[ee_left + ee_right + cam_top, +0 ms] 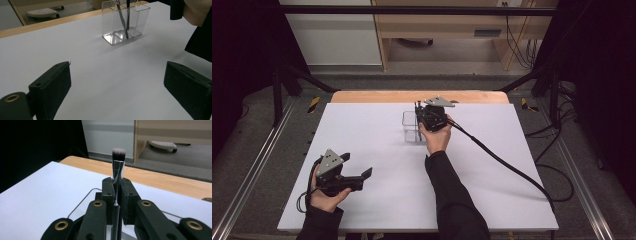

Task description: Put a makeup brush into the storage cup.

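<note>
Centrally, the right hand-held gripper (117, 195) clenches a silver-ferruled makeup brush (118, 167) over the clear three-compartment plastic organiser (125, 23); the left hand-held gripper (117, 90), lower frame, gapes released

Both hands on the desk, one gripper each.

Left gripper (354, 167) rests near the desk's front left corner in the left hand (324, 195), jaws spread wide with nothing between them. Right gripper (418, 107) is held out toward the desk's far edge by the right hand (437, 137), forearm extended, jaws clamped together.
</note>
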